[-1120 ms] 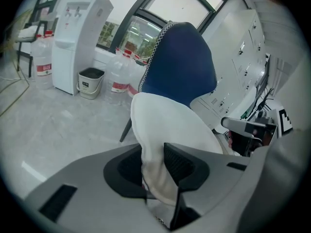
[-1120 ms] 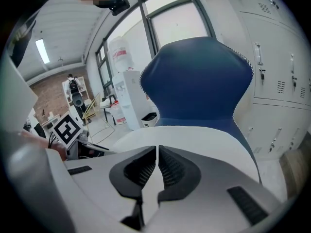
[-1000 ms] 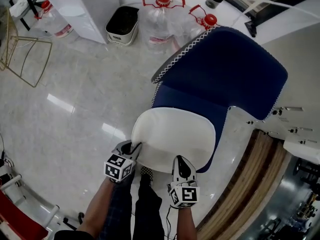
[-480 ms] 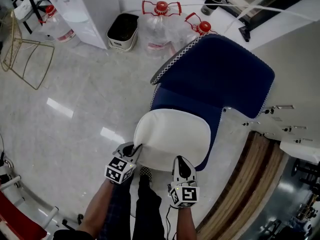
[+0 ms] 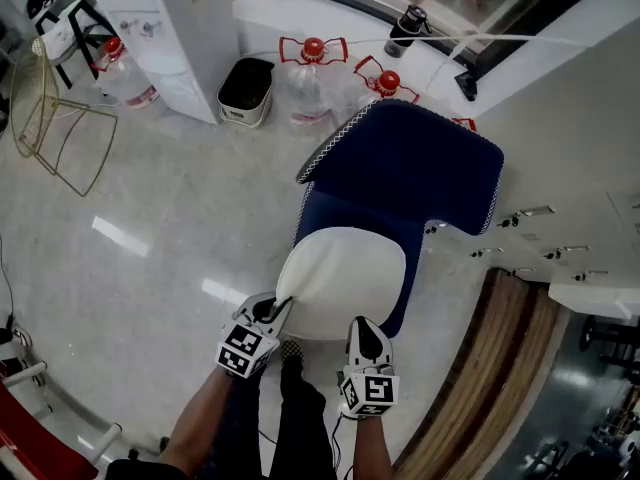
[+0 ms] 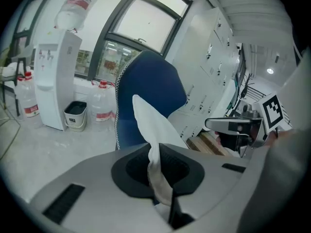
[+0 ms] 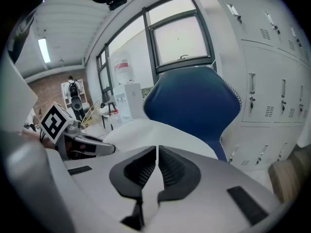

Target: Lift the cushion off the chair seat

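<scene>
While head view shows cushion (image 5: 340,278) over chair (image 5: 410,168) seat, left gripper (image 5: 277,306) and right gripper (image 5: 362,330) hold end farthest from chair back.
Left gripper view: fingers (image 6: 138,169) pinched on bunched cushion fabric.
Right gripper view: fingers (image 7: 141,171) closed on cushion rim.
Lift likely underway; next, raise evenly, clear of chair.

We note a pale, glossy stone floor (image 5: 150,218) carrying everything here. A blue chair (image 5: 410,168) stands on it, right of centre. Just beyond the chair, two clear water jugs (image 5: 312,83) with red caps stand side by side. Left of them sits a small bin (image 5: 245,90), then a white water dispenser (image 5: 175,28), with a third jug (image 5: 125,78) at its left. A gold wire frame (image 5: 60,128) stands far left. A wooden step (image 5: 500,368) borders the floor at near right.
</scene>
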Action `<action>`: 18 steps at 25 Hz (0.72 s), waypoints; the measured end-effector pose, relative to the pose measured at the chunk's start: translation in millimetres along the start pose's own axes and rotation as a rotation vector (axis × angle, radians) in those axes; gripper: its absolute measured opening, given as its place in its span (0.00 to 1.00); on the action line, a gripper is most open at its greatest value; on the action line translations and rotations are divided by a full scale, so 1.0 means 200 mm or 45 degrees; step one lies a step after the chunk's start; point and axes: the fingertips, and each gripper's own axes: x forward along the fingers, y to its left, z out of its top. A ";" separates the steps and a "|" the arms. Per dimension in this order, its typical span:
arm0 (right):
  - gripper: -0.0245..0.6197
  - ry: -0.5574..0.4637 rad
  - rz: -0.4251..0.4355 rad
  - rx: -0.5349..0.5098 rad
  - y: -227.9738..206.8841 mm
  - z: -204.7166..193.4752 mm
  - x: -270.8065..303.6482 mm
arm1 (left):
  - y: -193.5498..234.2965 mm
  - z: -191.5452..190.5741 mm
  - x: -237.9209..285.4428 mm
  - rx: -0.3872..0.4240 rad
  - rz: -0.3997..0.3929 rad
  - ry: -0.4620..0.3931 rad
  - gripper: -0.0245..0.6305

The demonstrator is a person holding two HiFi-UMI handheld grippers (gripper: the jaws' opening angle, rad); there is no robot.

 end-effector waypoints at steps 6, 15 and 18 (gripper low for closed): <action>0.09 -0.046 -0.034 0.010 0.02 0.20 -0.20 | -0.13 0.20 -0.20 0.086 0.023 -0.032 0.09; 0.09 -0.133 -0.046 -0.007 0.06 0.54 -0.39 | -0.23 0.56 -0.54 0.227 0.124 -0.090 0.09; 0.09 -0.163 -0.043 -0.026 0.10 0.66 -0.46 | -0.24 0.65 -0.67 0.243 0.168 -0.103 0.09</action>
